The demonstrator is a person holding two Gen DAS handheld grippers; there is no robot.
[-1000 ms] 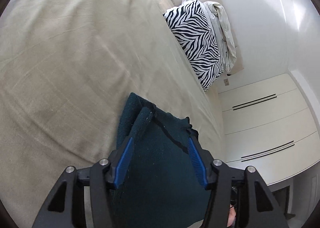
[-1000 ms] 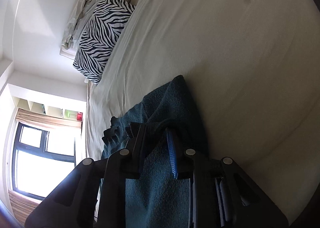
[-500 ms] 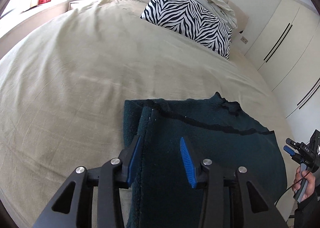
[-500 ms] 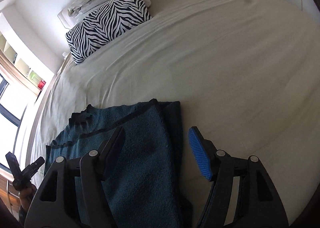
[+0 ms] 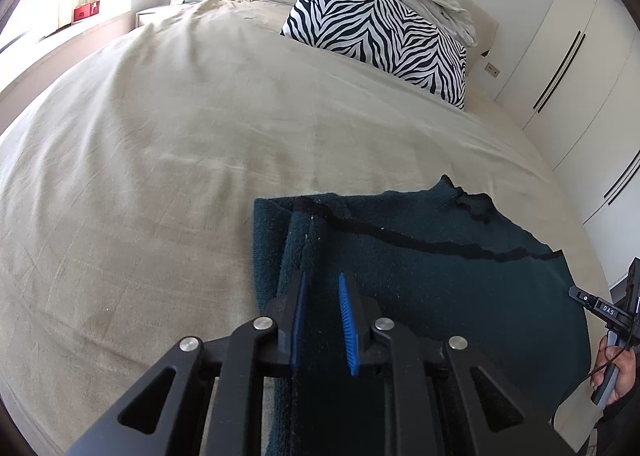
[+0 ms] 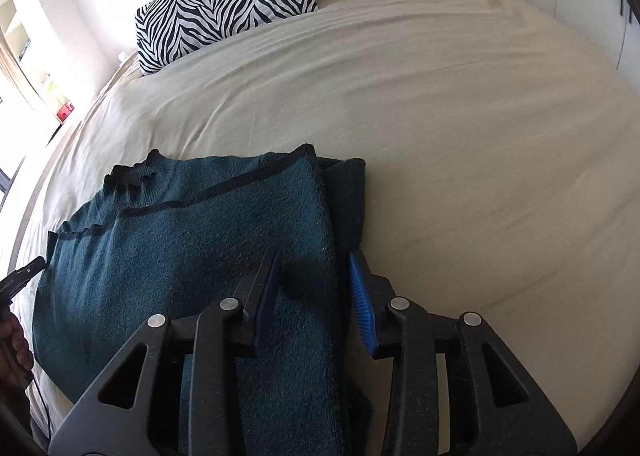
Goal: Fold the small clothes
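A dark teal knit sweater [image 5: 440,276] lies folded on the beige bed sheet [image 5: 180,175]. It also shows in the right wrist view [image 6: 180,248]. A black trim line runs across it near the collar. My left gripper [image 5: 322,278] is over the sweater's left folded edge, its jaws narrowed with a raised fold of cloth between them. My right gripper [image 6: 316,260] is open over the sweater's right folded edge, one finger above the cloth and one just past its edge.
A zebra-striped pillow [image 5: 376,39] with a crumpled white cover on it leans at the headboard. White wardrobe doors [image 5: 568,67] stand to the right of the bed. A window and shelf are on the left. The other hand-held gripper shows at the frame edge [image 5: 604,312].
Both grippers tilted up level with the bed. The right gripper let go of the sweater and opened. The left gripper's jaws closed in from wide to narrow on the left fold.
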